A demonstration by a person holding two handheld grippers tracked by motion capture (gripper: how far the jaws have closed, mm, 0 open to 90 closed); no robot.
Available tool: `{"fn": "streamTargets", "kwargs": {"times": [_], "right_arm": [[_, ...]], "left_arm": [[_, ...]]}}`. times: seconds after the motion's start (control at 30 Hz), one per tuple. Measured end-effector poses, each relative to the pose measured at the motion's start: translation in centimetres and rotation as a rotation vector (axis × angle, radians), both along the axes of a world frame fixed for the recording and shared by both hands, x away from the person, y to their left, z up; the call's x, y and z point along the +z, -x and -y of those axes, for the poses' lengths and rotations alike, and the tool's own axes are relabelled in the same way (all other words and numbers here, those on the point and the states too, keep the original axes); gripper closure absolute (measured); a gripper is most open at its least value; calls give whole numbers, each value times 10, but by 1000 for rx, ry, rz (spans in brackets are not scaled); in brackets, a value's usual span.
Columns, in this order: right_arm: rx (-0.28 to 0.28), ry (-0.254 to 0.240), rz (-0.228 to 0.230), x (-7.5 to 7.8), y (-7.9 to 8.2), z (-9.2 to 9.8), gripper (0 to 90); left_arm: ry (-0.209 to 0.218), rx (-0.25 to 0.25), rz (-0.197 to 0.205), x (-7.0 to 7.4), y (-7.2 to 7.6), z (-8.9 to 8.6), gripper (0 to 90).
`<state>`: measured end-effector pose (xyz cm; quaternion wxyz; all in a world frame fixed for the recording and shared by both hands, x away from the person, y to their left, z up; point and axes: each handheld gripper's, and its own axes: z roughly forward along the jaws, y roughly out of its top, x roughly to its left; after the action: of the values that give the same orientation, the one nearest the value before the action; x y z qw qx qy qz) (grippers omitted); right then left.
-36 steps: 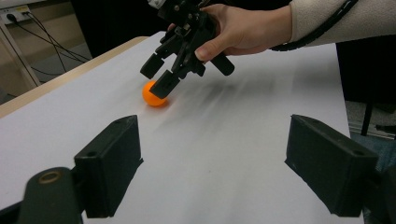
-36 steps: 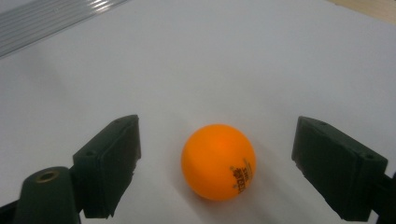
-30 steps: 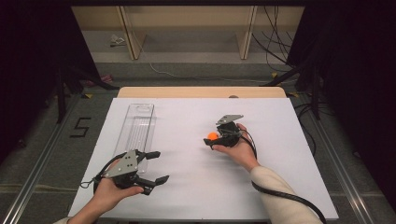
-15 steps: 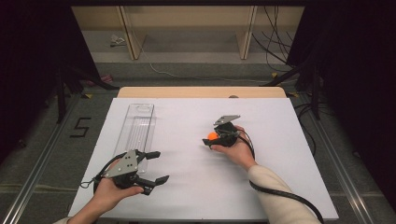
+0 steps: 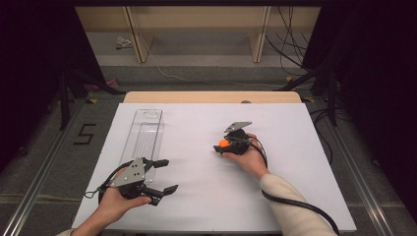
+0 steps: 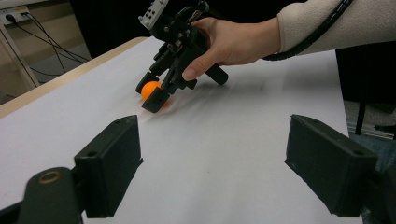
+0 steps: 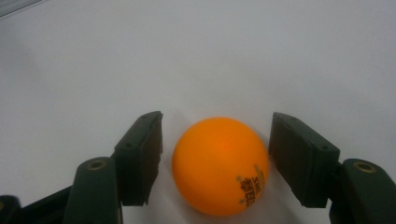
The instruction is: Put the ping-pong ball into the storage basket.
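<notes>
A flat white rectangular table top (image 5: pixel 196 206) spans the middle and lower part of the high view, with a pale wooden strip (image 5: pixel 211 97) along its upper edge. A long, narrow clear plastic tray (image 5: pixel 144 135) lies on it at the centre left of the frame. A small orange ball with dark print (image 5: pixel 224 143) rests on the white surface just right of centre.

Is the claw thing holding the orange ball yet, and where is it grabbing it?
Not yet. The right gripper has just been closing around the orange ball, one jaw at each side, small gaps remaining. The left gripper holds nothing.
</notes>
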<state>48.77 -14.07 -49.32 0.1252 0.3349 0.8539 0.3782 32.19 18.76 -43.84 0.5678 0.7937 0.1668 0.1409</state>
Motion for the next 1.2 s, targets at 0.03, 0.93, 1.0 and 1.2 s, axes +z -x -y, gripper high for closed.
{"fn": "streamTargets", "kwargs": {"times": [0.03,0.93,1.0,1.2], "right_arm": [[0,1,0,0,0,0,376],[11,1,-6,1,0,1,511],[12,-3,-3,2,0,1,511],[12,-8,0,3,1,2,511]], "left_arm": [[0,0,0,0,0,0,175],[0,0,1,0,0,0,176],[0,0,0,0,0,0,175],[0,0,0,0,0,0,176]]}}
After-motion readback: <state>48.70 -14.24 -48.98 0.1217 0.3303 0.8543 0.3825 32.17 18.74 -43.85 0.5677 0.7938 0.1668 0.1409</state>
